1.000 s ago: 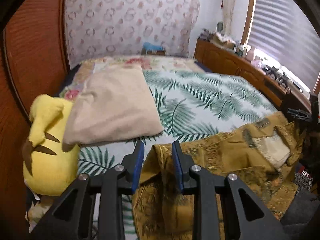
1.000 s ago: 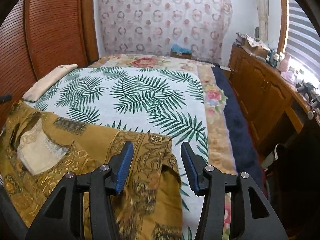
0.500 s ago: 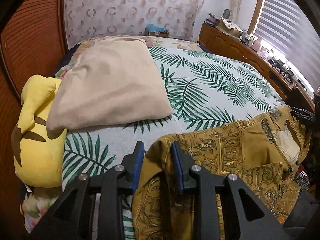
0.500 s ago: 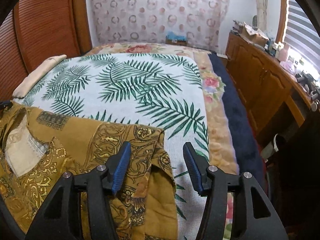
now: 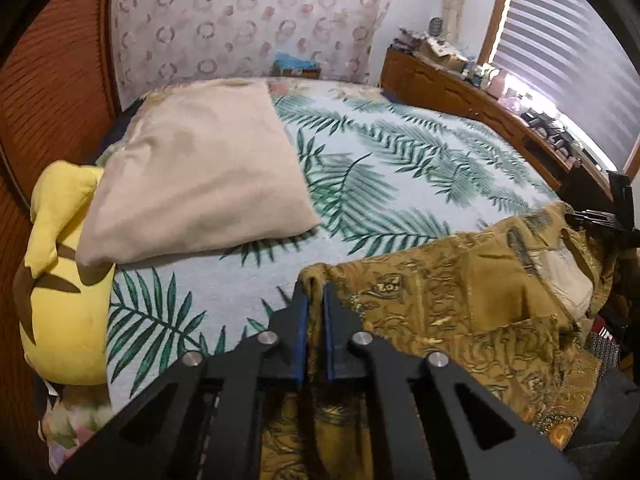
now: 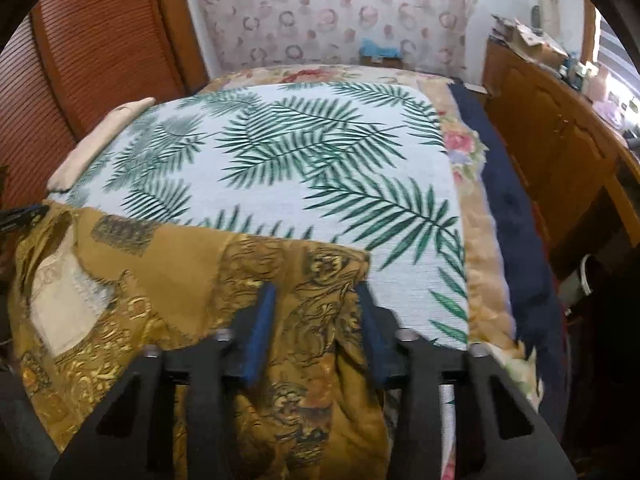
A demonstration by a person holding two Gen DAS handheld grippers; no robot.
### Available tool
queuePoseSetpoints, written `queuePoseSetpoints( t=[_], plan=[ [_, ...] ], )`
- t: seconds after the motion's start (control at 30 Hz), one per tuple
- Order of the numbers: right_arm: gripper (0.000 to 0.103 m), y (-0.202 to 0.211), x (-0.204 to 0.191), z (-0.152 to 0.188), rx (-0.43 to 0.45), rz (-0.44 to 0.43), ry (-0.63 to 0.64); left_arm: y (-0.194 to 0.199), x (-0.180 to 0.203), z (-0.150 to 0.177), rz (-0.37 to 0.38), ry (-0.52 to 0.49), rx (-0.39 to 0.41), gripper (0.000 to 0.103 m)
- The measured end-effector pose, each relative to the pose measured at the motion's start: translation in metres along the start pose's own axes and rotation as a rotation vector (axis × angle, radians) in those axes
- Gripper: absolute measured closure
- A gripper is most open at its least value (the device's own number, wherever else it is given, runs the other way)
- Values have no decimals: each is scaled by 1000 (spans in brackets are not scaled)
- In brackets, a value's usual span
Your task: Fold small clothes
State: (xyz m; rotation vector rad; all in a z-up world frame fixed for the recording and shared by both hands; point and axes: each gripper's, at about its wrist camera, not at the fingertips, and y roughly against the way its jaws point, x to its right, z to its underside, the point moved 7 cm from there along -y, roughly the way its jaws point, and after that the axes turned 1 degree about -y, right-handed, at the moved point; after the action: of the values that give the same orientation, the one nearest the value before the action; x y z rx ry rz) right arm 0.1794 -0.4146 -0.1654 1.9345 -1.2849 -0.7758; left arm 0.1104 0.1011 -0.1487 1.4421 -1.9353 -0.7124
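A mustard-gold patterned garment (image 5: 460, 280) with a pale lining patch lies spread across the near edge of the bed. My left gripper (image 5: 314, 292) is shut on the garment's left corner, a thin fold pinched between the blue pads. In the right wrist view the same garment (image 6: 180, 264) covers the lower left. My right gripper (image 6: 316, 292) straddles its right corner. Its jaws are closing with the cloth between them, and a gap still shows between the pads.
The bed has a white cover with green palm leaves (image 5: 400, 168). A beige pillow (image 5: 200, 168) and a yellow plush toy (image 5: 60, 300) lie at the left. A wooden dresser (image 6: 560, 148) with clutter runs along the right, and a dark blue blanket (image 6: 504, 208) borders the bed.
The left gripper's jaws have shut on the garment's corner. The right gripper's jaws have narrowed around the other corner. Both grippers have sunk toward the bed.
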Motion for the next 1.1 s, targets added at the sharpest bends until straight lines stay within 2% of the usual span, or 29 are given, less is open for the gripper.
queuePoseSetpoints(
  t=[0.03,0.1,0.2,0.37,0.47,0.63,0.77,0.97,1.1],
  plan=[
    [93,2,-4,2,-1,-13,14,6,3,-2,-1,-3,22,101],
    [97,9,-9,4,24,-26,27,23,9,-10,16,-4,77,101],
    [98,33,-17,0,96,-39,31,58,21,-26,24,-12,173,101],
    [98,102,-30,-22,262,-63,26,119,48,-59,65,-62,315,101],
    [99,150,-48,-39,386,-48,95,146,56,-83,67,-84,379,101],
    [99,212,-66,-74,498,-50,135,205,52,-119,100,-55,525,101],
    [99,263,-75,-103,604,-44,157,253,46,-143,98,-46,627,101],
    [99,339,-87,-141,738,-12,184,306,30,-175,73,-35,731,101],
    [99,377,-93,-169,801,18,194,321,21,-206,34,-44,768,101]
  ],
)
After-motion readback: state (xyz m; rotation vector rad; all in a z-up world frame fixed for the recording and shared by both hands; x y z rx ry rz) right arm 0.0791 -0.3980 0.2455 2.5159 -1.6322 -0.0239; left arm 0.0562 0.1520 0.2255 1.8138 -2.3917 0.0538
